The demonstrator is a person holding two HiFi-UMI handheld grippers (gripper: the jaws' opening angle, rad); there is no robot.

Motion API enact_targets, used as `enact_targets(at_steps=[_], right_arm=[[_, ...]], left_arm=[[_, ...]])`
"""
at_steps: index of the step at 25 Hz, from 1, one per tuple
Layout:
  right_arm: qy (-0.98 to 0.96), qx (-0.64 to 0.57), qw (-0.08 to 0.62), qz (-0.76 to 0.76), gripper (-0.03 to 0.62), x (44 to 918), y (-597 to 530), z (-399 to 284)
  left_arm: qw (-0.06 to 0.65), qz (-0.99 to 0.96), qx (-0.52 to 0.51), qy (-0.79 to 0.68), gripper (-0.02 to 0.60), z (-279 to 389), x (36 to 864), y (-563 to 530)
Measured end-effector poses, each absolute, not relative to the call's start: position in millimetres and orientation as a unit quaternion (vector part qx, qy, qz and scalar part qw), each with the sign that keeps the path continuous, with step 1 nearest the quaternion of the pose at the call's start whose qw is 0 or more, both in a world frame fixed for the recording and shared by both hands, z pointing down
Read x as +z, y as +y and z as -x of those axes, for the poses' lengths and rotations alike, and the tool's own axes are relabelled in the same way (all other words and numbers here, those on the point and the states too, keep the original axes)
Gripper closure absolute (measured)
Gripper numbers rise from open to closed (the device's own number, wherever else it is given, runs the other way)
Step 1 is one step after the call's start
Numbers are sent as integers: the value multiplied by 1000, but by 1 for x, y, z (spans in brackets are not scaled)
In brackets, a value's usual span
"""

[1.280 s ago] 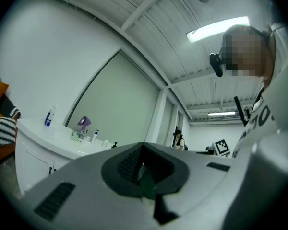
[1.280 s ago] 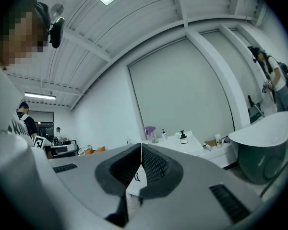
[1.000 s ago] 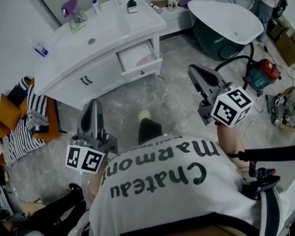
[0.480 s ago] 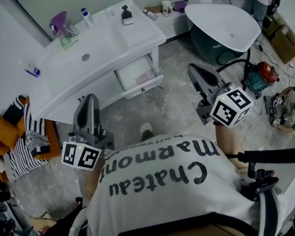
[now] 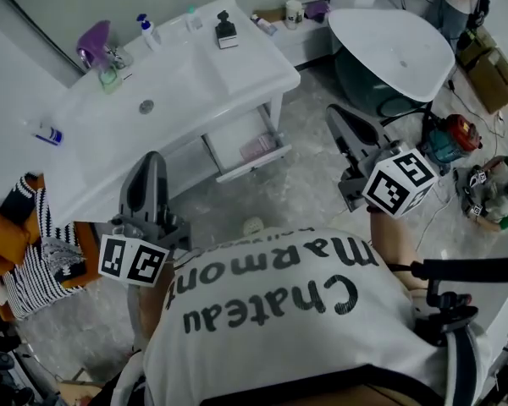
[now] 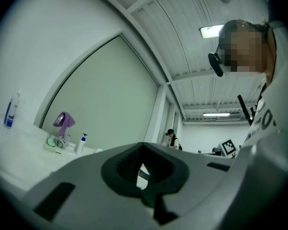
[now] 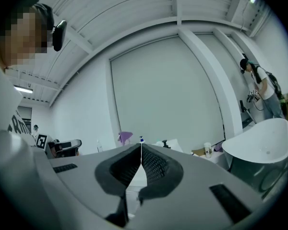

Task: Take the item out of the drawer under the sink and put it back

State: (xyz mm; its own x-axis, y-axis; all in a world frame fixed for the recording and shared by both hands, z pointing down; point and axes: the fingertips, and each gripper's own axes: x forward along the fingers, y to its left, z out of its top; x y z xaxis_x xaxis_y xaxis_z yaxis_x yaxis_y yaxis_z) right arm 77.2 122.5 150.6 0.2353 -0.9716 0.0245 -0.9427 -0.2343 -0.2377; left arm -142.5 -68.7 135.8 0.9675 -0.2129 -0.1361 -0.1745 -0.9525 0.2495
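The white sink cabinet point(image 5: 178, 83) fills the upper left of the head view. Its right-hand drawer point(image 5: 252, 164) under the counter stands pulled out. A pale pinkish item point(image 5: 257, 146) lies inside it. My left gripper point(image 5: 149, 159) is held in front of the cabinet's middle, short of it, with its jaws together and nothing between them. My right gripper point(image 5: 335, 113) hangs to the right of the drawer, well clear of it, also shut and empty. In the left gripper view the left gripper point(image 6: 143, 147) points over the counter. The right gripper point(image 7: 141, 146) faces the counter and wall.
A white bathtub point(image 5: 394, 41) stands at the back right, with a red and teal vacuum point(image 5: 449, 138) and hose beside it. Bottles point(image 5: 144, 29), a purple object point(image 5: 93, 42) and a black item point(image 5: 226, 30) sit on the counter. Striped cloth point(image 5: 34, 265) lies at the left. A person point(image 7: 259, 85) stands by the tub.
Both grippers have moved forward toward the sink cabinet, which now looks closer and larger in the head view. The drawer stays pulled out and both jaws stay together.
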Motion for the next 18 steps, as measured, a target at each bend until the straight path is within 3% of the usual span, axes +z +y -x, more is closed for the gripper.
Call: enact_targets(at_steps=[18], right_arm=[[593,-74,95,796,582,152,43,-129]], left_arm=[[100,-988,-90,-75,574,81,126,-162]])
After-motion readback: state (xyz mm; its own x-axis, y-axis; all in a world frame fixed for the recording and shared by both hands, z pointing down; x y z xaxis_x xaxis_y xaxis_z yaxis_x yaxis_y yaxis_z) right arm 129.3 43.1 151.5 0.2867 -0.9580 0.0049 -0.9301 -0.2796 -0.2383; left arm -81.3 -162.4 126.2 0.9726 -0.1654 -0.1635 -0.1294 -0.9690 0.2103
